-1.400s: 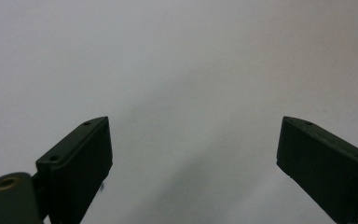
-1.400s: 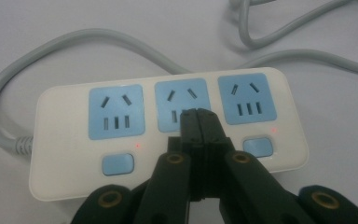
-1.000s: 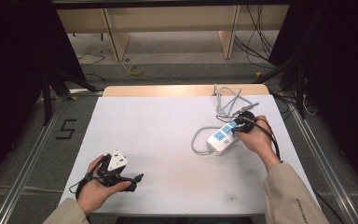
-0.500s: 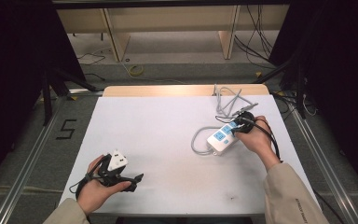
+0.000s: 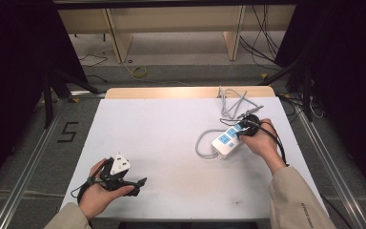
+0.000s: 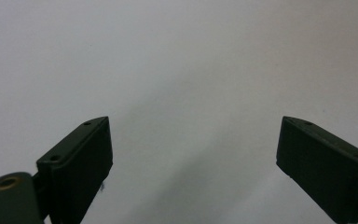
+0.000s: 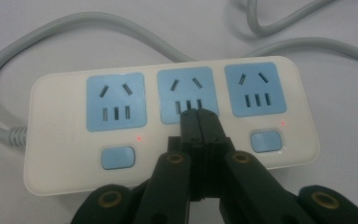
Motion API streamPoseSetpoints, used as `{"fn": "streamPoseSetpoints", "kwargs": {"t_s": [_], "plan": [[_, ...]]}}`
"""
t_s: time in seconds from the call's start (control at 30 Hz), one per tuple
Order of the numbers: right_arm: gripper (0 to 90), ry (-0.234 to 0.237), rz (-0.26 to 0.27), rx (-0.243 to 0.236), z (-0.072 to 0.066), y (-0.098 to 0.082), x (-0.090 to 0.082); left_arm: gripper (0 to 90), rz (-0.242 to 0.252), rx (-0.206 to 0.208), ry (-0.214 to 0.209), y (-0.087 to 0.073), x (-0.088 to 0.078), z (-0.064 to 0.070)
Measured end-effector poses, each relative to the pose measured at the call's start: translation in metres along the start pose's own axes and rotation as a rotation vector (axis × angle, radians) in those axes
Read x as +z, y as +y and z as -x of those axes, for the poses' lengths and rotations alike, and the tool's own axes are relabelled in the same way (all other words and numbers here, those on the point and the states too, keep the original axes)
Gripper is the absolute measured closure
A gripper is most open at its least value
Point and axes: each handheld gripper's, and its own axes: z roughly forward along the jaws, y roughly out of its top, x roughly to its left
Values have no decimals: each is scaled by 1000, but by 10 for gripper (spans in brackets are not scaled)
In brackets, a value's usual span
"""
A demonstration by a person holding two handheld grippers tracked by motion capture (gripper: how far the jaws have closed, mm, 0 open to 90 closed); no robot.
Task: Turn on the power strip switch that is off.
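Power strip on table at 3 o'clock, grey cord looping off its 9 o'clock end. Right gripper fingers clenched together, empty, tips over middle socket, hiding middle switch; outer two lamps lit. Left gripper fingers released wide over bare table at 7 o'clock. Risk: downward push slips off switch into socket slots; light strip skids, unbraced.

We see the white desk brightly and evenly lit from above, while the room around it falls into deep shadow. Shadows on it are soft and faint. In the left gripper view the black tongs look slightly blurred, perhaps out of focus. The right gripper view is sharper, with mild glare on the power strip.
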Motion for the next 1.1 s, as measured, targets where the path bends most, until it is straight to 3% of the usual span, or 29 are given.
{"fn": "streamPoseSetpoints", "kwargs": {"t_s": [1.1], "plan": [[900,7,-6,25,1,-1,2,104,1,0,3,0,1,1]]}}
